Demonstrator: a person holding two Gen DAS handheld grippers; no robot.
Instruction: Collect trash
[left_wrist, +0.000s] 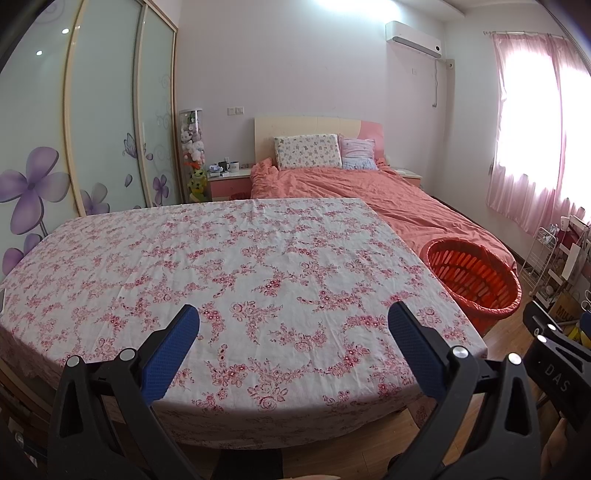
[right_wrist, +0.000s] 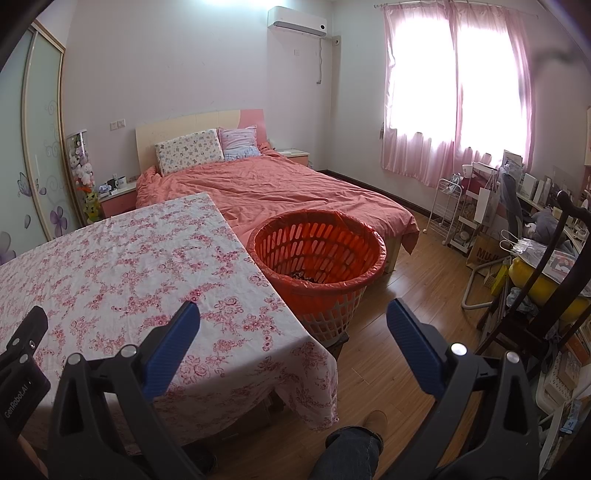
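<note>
A floral cloth (left_wrist: 236, 266) covers the table (right_wrist: 236, 417) completely. On the wooden floor (right_wrist: 399, 332), at the table's two o'clock, stands an orange-lined basket (right_wrist: 321, 258).

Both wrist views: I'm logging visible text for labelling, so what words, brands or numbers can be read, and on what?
"DAS": on the right hand-held gripper.
"GenRobot.AI": on the left hand-held gripper.
"MUJ", cut off: on the brown paper bag.
Book covers on the desk: too small to read.
</note>
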